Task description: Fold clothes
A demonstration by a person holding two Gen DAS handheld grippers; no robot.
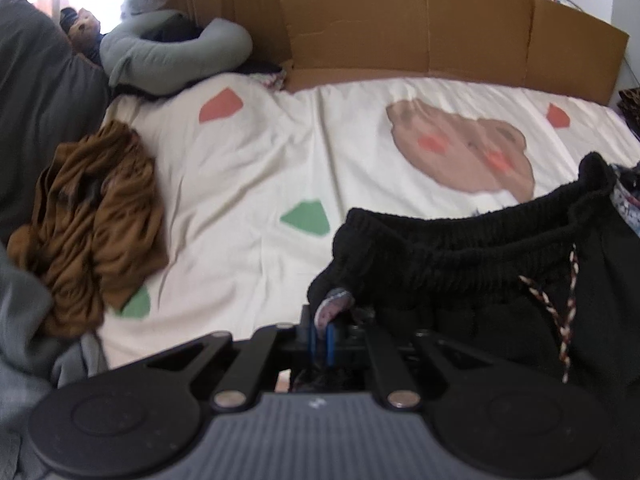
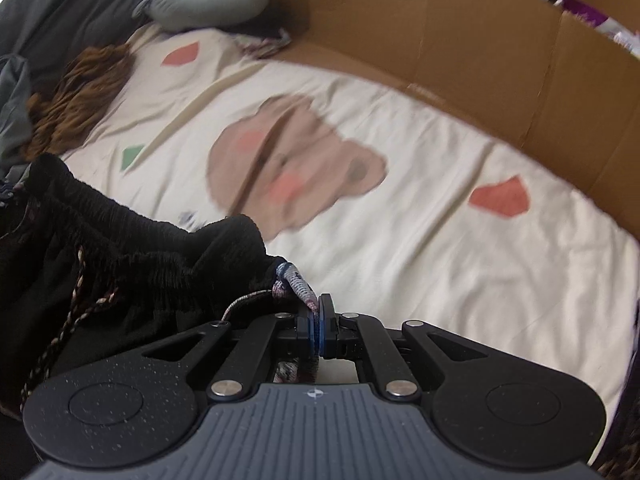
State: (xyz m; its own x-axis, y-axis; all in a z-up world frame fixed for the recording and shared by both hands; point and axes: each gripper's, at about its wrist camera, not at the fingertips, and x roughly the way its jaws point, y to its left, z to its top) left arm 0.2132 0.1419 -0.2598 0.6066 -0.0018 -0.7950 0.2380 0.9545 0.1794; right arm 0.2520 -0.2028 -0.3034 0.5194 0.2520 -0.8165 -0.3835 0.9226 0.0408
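Left tool [image 1: 323, 334] and right tool [image 2: 319, 322] each clench opposite waistband ends of black pants [image 1: 460, 256], stretched between them above the bed [image 1: 248, 168].

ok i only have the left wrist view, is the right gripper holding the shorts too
Observer: Yes, the right gripper is shut on the shorts at the patterned waistband lining.
Operator: anything on the sheet past the bear on that side
Observer: One red patch on the sheet; no clothes show there.
Operator: and the cardboard
Observer: The cardboard curves along the bed's far edge, round that side too.
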